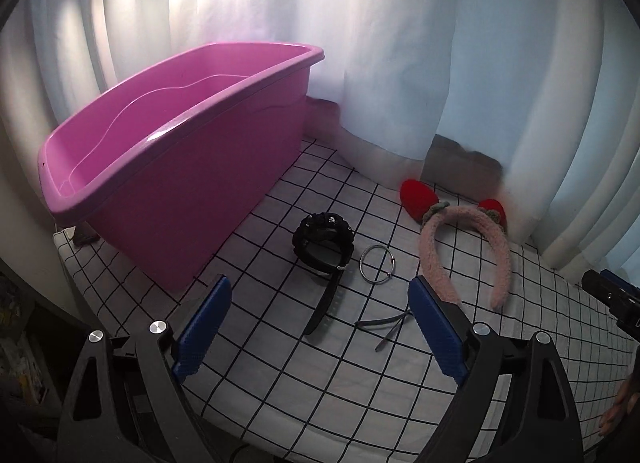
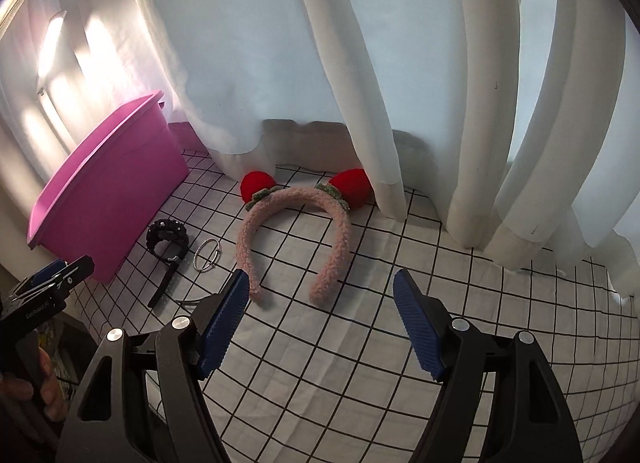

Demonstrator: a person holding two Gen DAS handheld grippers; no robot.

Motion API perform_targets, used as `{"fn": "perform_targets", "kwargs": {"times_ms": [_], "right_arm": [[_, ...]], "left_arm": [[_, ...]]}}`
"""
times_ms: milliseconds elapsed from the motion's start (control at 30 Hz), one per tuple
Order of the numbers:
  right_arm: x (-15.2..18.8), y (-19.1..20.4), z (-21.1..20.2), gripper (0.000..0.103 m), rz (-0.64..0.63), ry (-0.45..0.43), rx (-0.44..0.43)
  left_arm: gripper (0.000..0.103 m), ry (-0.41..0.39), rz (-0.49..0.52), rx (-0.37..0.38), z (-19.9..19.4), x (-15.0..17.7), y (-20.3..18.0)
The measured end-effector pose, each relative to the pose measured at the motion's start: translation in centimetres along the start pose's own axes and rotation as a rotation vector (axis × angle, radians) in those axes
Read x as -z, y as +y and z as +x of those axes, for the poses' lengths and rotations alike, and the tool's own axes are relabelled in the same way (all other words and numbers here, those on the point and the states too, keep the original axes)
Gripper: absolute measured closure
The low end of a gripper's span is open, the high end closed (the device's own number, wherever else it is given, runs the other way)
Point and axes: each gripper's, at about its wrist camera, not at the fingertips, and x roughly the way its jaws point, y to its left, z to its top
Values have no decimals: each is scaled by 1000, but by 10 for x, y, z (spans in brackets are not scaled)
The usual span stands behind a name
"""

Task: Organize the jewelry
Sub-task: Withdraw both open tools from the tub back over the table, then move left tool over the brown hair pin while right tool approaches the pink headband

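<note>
Gaping empty above the checked cloth (image 1: 280, 375), left claw (image 1: 320, 295) and right claw (image 2: 320, 287); lettering unreadable.

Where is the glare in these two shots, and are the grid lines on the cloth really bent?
Left wrist view: glare blows out the top left, above the pink tub. Right wrist view: bright patches on the curtain at left. In both, fisheye distortion bows the grid cloth.

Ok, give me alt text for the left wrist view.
Open left tool above a grid-patterned cloth, with a black watch, metal ring and pink headband ahead. A pink tub stands left, white curtains behind.
</note>
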Motion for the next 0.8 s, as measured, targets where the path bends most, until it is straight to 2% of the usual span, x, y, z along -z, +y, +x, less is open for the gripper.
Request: {"fn": "perform_targets", "kwargs": {"times_ms": [200,367,567,800], "right_arm": [[6,-17,15,32,-34,28,-16],[7,-24,31,32,-67,51,-50],[0,-30,54,32,-63,64,-82],[-2,-27,85,32,-21,63,-78]], "left_arm": [[15,39,-53,-38,15,20,-9],[15,31,-97,-98,22,27,-9],[15,26,-166,-128,44,21,0],[15,6,-177,-140,82,5,7]]}}
